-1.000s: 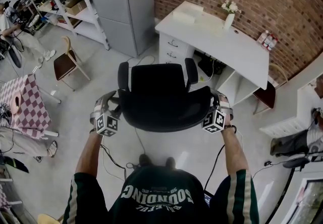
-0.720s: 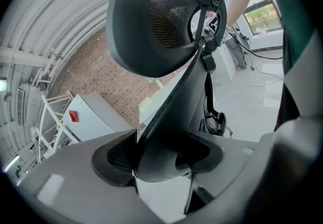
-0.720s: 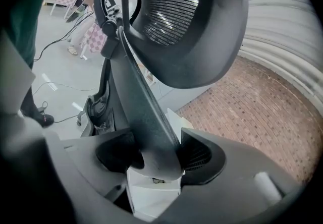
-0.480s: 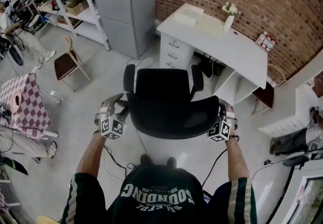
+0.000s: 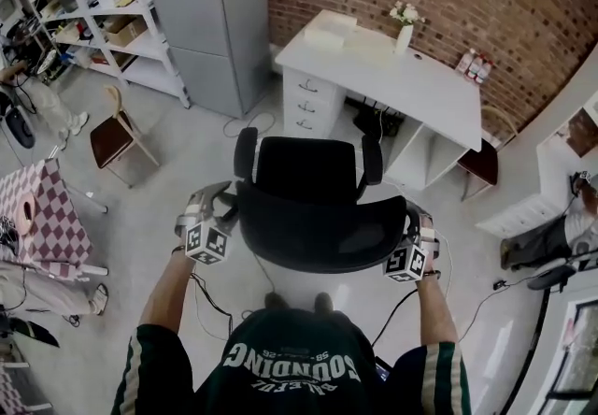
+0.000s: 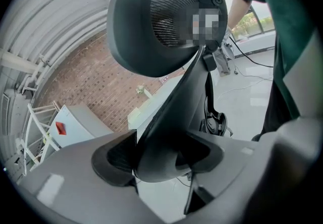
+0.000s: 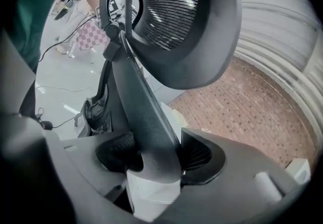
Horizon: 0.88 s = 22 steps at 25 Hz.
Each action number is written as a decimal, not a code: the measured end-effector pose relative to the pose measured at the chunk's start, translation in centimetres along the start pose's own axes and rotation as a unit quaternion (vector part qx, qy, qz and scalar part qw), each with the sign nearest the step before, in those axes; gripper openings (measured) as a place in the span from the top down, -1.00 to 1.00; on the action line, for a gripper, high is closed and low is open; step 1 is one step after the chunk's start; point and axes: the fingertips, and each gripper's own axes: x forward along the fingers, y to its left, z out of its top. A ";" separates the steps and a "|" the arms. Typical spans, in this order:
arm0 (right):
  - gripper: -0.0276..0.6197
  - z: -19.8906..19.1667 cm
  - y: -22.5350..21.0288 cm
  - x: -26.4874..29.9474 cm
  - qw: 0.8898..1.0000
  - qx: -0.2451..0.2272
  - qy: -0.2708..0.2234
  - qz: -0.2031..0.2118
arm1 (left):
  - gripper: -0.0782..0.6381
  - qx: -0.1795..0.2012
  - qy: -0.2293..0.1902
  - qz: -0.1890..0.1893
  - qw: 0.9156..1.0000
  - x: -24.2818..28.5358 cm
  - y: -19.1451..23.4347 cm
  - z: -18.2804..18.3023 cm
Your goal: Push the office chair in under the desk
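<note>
At centre frame in the head view, the black office chair (image 5: 313, 170) is standing on the floor just below the white desk (image 5: 411, 86), not yet under it. Both the left gripper (image 5: 224, 203) and the right gripper (image 5: 413, 221) are clamping opposite side edges of the backrest (image 5: 322, 236), their jaws pressing on its dark frame.

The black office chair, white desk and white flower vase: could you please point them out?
black office chair (image 5: 322, 234), head view, backrest
white desk (image 5: 416, 88), head view, bare tabletop
white flower vase (image 5: 404, 38), head view, vase body
</note>
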 end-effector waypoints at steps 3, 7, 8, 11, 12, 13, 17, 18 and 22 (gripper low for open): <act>0.12 -0.2 0.2 -1.1 1.000 0.006 0.003 -0.011 | 0.02 0.007 -0.013 -0.012 1.000 0.4 0.1 0.4; 0.12 -1.0 0.8 -2.7 0.999 0.017 0.014 -0.028 | 0.02 0.015 -0.025 -0.024 0.999 0.9 -0.5 0.8; 0.12 -1.0 0.9 -3.0 0.999 0.020 0.017 -0.031 | 0.02 0.018 -0.028 -0.027 0.999 1.0 -0.5 0.9; 0.12 -1.5 1.2 -3.6 0.999 0.020 0.028 -0.031 | 0.02 0.022 -0.039 -0.034 0.998 1.4 -0.5 1.3; 0.12 -1.8 1.3 -3.7 0.999 0.020 0.033 -0.030 | 0.02 0.023 -0.042 -0.035 0.998 1.6 -0.5 1.5; 0.12 -1.9 1.4 -3.7 0.999 0.021 0.036 -0.031 | 0.02 0.024 -0.044 -0.037 0.998 1.8 -0.5 1.5; 0.12 -1.9 0.8 -3.8 0.998 0.031 0.038 -0.043 | 0.01 0.027 -0.052 -0.044 0.997 2.6 -0.4 1.9; 0.12 -2.0 0.8 -3.9 0.998 0.032 0.040 -0.042 | 0.01 0.028 -0.053 -0.047 0.997 2.7 -0.4 2.0; 0.12 -2.4 0.6 -4.3 0.997 0.038 0.053 -0.049 | 0.01 0.030 -0.058 -0.054 0.996 3.5 -0.4 2.4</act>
